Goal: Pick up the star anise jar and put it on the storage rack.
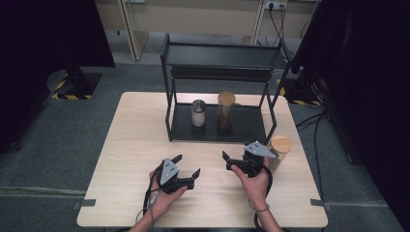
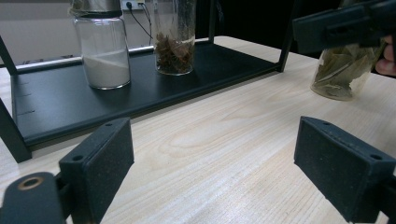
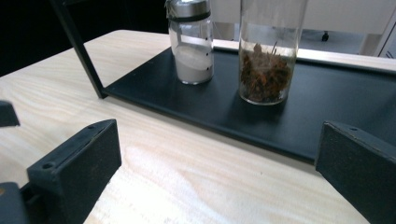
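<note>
A black two-tier rack (image 1: 220, 128) stands at the back middle of the table. Its lower shelf (image 2: 70, 107) carries a metal-lidded jar of white powder (image 1: 198, 112) (image 2: 102, 51) (image 3: 191, 46) and a taller wood-lidded jar of brown spice (image 1: 225, 110) (image 2: 173, 44) (image 3: 268, 60). A wood-lidded jar of dried leaves (image 1: 279, 150) (image 2: 343, 72) stands on the table right of the rack. My left gripper (image 1: 186, 165) (image 2: 219, 172) is open over bare wood in front of the rack. My right gripper (image 1: 237, 153) (image 3: 217, 168) is open too, just left of the leaf jar, holding nothing.
The rack's black posts (image 3: 77, 46) rise at its front corners, and its upper shelf (image 1: 222, 55) overhangs the jars. The light wooden table (image 1: 130, 145) has open room on its left half. Grey floor surrounds the table.
</note>
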{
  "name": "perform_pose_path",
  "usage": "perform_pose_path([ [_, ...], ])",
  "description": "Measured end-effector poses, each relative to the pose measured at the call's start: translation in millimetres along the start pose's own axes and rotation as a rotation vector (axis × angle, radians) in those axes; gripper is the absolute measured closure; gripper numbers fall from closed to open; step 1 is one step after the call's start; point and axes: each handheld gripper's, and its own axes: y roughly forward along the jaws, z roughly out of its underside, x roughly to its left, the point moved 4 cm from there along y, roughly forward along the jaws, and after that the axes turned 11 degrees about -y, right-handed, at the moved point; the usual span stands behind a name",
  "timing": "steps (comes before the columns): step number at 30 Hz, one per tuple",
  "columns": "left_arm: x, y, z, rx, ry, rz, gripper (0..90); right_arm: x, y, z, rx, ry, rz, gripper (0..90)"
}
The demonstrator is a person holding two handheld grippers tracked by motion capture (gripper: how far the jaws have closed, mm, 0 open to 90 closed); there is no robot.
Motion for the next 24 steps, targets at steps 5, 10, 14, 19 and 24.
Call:
perform_pose_path([
  [5, 0.0, -0.1, 0.0, -0.001, 0.000, -0.001, 11.7, 3.7, -5.4, 7.2, 0.002, 0.002, -0.004, 0.7],
  [10, 0.1, -0.1, 0.0, -0.001, -0.002, 0.000, 11.7, 5.7, -9.6, 10.6, 0.007, -0.003, -0.005, 0.9],
  [14, 0.1, 0.0, 0.0, -0.001, -0.001, 0.000, 11.7, 6.2, -14.8, 12.6, 0.006, -0.005, -0.005, 0.9],
  [19, 0.0, 0.0, 0.0, 0.000, 0.000, -0.001, 11.7, 5.8, -22.6, 16.6, 0.005, 0.000, -0.001, 0.9],
  [24, 0.3, -0.1, 0.0, -0.001, -0.003, -0.001, 11.7, 5.7, -29.0, 21.9, 0.009, 0.002, 0.001, 0.9],
])
